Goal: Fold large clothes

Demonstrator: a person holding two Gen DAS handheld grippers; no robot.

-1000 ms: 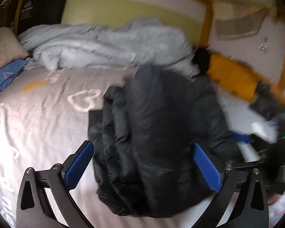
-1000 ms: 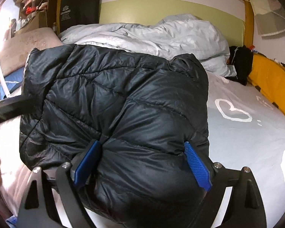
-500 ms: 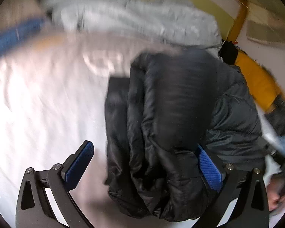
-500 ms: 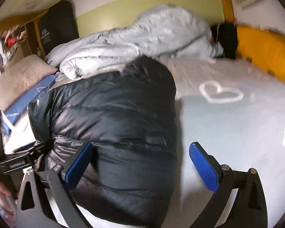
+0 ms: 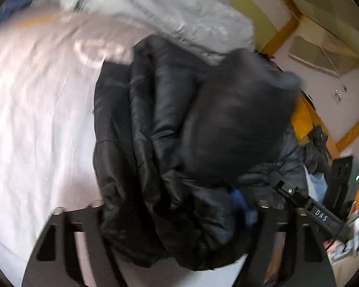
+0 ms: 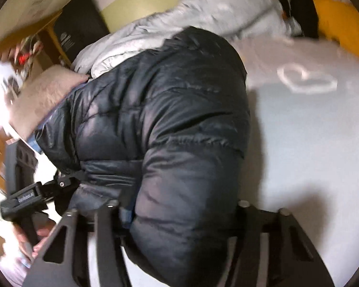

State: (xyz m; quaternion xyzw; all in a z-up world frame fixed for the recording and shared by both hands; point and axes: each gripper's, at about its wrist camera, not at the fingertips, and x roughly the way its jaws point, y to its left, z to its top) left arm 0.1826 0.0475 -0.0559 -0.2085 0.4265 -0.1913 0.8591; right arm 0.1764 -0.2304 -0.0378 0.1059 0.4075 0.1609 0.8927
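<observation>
A black puffer jacket (image 5: pixel 167 119) lies bundled in thick folds on the pale bed sheet (image 5: pixel 36 119). My left gripper (image 5: pixel 174 205) straddles its near end with the jaws closing. The padding bulges over both fingers and hides most of the blue pads. In the right wrist view the same jacket (image 6: pixel 167 107) fills my right gripper (image 6: pixel 179 205), whose jaws are also closing. Its fingers sink into the quilted fabric. Each tool's black frame shows at the edge of the other's view.
A crumpled grey duvet (image 6: pixel 227 7) lies along the far side of the bed by a green wall. A beige pillow (image 6: pixel 43 95) is at the left, a yellow cushion (image 6: pixel 342 19) at the right. Bare sheet with a white heart print (image 6: pixel 306 81) lies right of the jacket.
Both pairs of jaws have narrowed from wide open onto the jacket, and the blue pads are now buried in it. Both views have rolled and dipped closer to the bundle.
</observation>
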